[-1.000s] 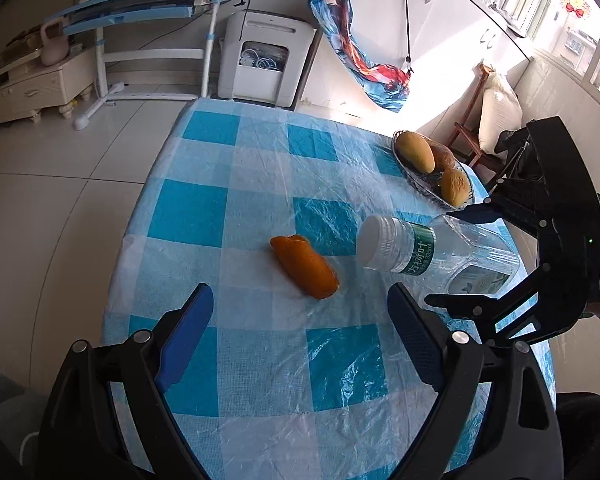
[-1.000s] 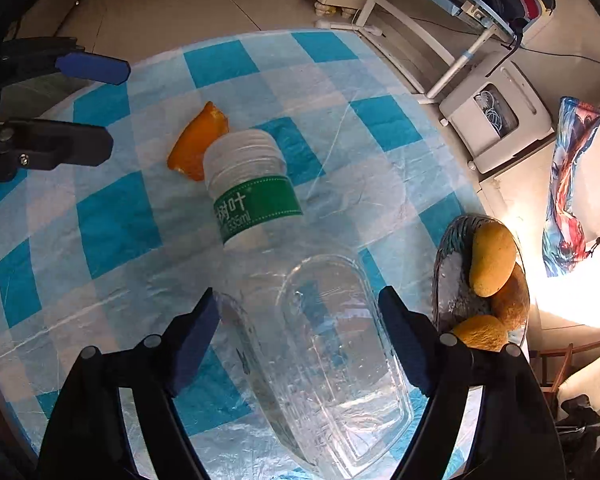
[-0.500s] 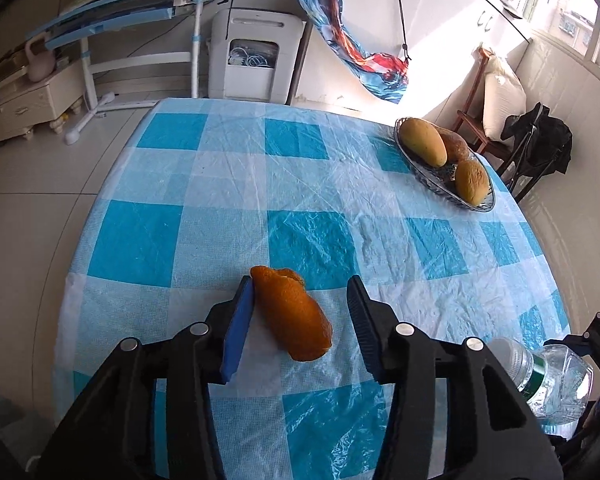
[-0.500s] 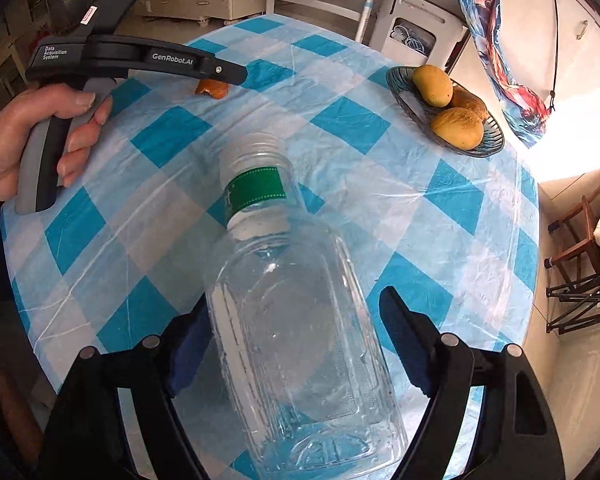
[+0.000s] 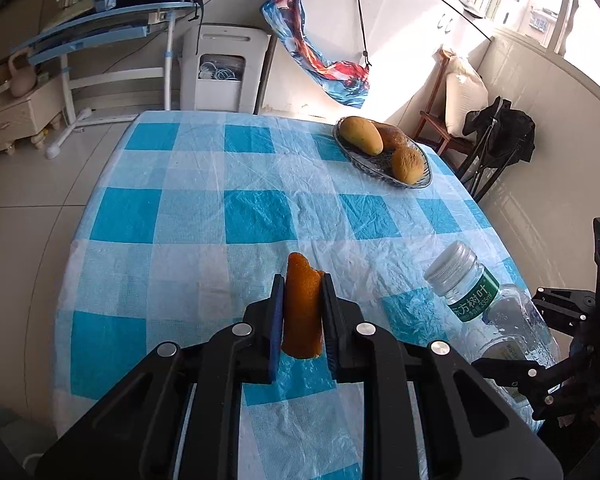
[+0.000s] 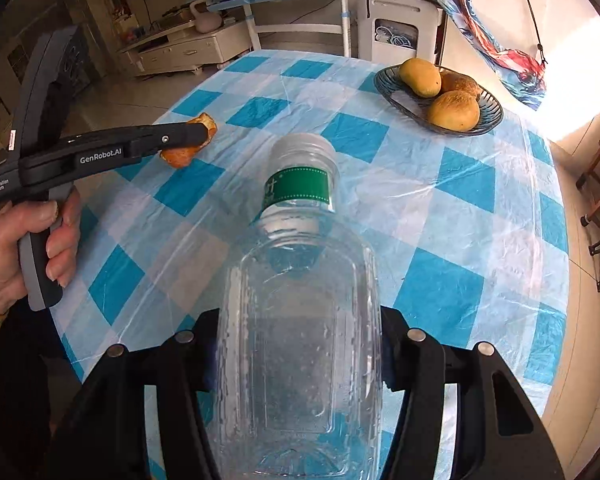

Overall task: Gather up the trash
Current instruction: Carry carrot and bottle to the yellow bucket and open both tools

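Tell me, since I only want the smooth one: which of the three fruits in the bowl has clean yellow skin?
The elongated yellow fruit at the far-left end of the bowl. The round one nearest the camera and the one behind look brown and rough.

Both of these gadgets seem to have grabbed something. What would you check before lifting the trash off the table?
1. Left gripper shut on the orange peel; its jaws have just been closing: ok.
2. Right gripper shut on the plastic bottle; its jaws have just been closing: ok.
3. Bottle cap on: ok.
4. Fruit bowl well apart from both grippers: ok.
5. Somewhere to drop the trash: cannot tell, no bin in view.
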Motion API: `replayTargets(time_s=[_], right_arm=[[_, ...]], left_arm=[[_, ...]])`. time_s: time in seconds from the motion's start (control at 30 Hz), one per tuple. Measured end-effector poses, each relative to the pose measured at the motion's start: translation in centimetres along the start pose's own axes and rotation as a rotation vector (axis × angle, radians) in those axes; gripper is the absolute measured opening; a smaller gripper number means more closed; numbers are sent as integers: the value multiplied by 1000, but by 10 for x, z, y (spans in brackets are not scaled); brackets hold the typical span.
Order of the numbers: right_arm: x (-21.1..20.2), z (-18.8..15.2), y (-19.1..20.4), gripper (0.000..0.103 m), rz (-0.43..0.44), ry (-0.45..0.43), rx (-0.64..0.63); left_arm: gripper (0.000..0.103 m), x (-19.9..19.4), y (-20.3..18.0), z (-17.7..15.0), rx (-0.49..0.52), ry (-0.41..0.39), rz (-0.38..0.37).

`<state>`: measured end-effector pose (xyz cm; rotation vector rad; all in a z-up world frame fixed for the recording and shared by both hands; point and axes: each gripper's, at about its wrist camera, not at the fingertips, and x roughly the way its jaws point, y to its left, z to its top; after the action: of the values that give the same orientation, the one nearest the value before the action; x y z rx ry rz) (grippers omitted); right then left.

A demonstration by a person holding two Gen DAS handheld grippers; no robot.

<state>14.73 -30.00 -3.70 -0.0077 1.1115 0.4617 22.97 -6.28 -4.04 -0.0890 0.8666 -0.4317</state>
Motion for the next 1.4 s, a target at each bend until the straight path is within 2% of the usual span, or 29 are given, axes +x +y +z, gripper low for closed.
replayTargets(time_s=[0.13,0.3,0.53,1.0,1.4], right_arm=[[-12,-7,-3,56,94,-63,105],[-22,-22,-4,56,209,-123,226],[-36,-45,7,56,315,-188,320],[-48,-80,38,56,390,-221,373],[-61,-117,71,56,412,-222,391]], left_arm=[[17,-24,-12,-15,9,-30,-21],[17,-51,-16,-44,-43,-53,-53],[17,-80,-20,-87,-90,-58,-76],[17,-121,-24,-134,-130,-74,-109],[17,-153,-33,-178,-133,-63,-129]])
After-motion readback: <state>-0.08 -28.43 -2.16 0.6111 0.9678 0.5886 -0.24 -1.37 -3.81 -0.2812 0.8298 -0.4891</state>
